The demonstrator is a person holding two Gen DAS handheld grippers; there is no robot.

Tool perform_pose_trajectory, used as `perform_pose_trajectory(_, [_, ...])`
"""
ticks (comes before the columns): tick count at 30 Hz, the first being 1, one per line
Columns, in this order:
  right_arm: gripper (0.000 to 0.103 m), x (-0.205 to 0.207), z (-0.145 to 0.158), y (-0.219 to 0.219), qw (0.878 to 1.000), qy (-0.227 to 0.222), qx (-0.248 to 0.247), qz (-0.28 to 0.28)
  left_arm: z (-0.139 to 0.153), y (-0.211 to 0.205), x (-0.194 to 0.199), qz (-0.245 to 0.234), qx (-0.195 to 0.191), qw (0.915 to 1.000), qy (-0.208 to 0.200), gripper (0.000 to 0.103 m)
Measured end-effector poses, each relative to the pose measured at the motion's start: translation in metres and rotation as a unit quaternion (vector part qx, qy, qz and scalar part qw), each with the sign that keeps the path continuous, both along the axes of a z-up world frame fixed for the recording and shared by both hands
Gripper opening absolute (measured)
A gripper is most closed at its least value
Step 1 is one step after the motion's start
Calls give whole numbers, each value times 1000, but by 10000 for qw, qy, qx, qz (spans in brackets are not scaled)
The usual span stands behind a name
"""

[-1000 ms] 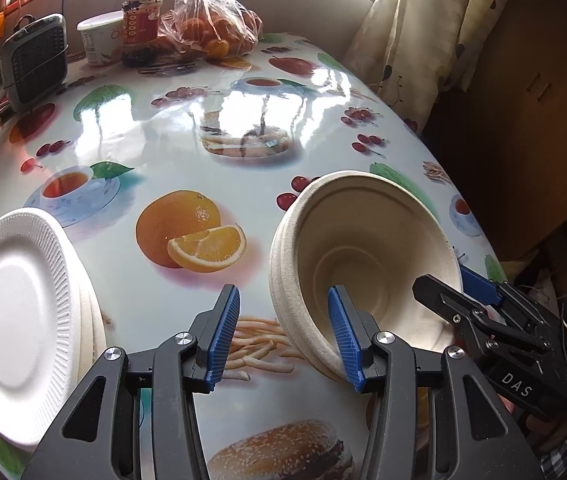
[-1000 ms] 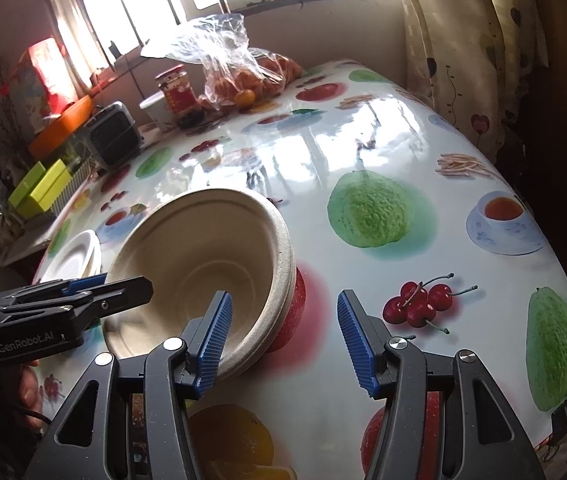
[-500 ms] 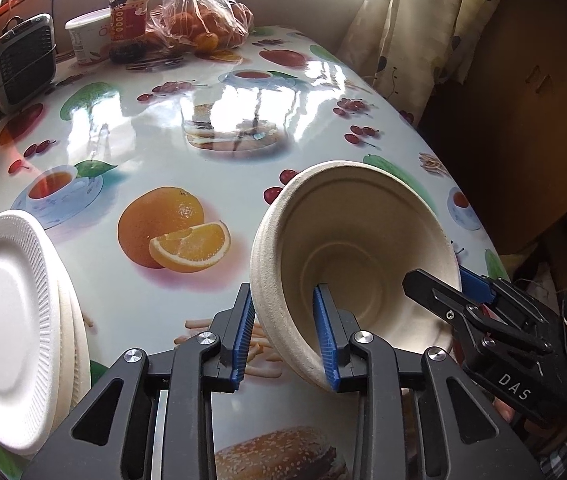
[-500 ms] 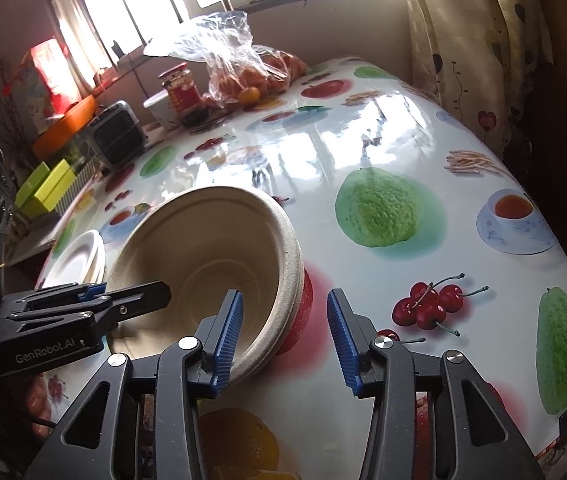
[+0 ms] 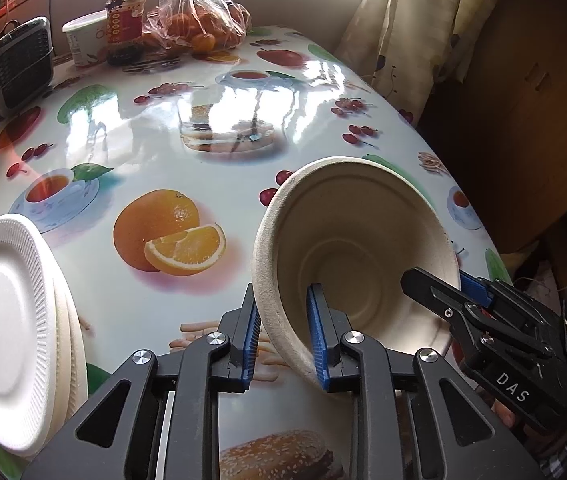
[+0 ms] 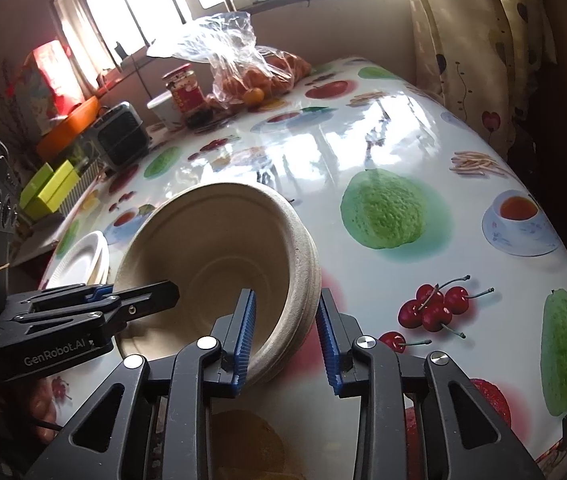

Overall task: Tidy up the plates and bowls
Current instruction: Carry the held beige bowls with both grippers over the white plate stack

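A stack of beige paper bowls (image 5: 363, 240) (image 6: 211, 240) stands near the table's front right edge. My left gripper (image 5: 283, 340) straddles the stack's near left wall, one blue pad outside and one inside. Its jaws are closing and the pads touch the wall. My right gripper (image 6: 285, 340) straddles the opposite wall the same way, jaws also closing, pads against it. Each gripper shows in the other's view: the right gripper (image 5: 447, 284) and the left gripper (image 6: 131, 292). A stack of white ribbed plates (image 5: 3, 320) (image 6: 79, 260) lies to the left.
The fruit-print table (image 5: 203, 140) carries a plastic bag of oranges (image 5: 199, 20), a red jar (image 5: 125, 12), a white tub (image 5: 83, 40) and a small black fan heater (image 5: 19, 64) at the back. A curtain (image 5: 403, 40) hangs past the table's right edge.
Both pairs of jaws have narrowed from wide apart onto the bowl stack's walls. The left wrist view has drawn slightly closer to the bowls; the plates have not moved.
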State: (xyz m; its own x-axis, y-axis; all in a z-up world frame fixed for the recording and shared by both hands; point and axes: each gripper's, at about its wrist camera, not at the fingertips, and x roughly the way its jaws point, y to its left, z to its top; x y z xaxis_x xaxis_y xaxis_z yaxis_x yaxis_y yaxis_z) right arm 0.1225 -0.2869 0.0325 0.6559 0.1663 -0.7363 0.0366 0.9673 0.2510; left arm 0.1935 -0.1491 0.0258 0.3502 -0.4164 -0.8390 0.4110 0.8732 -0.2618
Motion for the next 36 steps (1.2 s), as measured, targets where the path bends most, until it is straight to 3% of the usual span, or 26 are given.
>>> perform_pose_trajectory(22, [26,0,7,-1,10000,-65,-18,36,11,6,-4,79,30,9998,-178,24])
perform_pose_trajectory(36, [26,7,23,23,9991,-204,-82,371,27,32,-10,416,95,9983,-401,24])
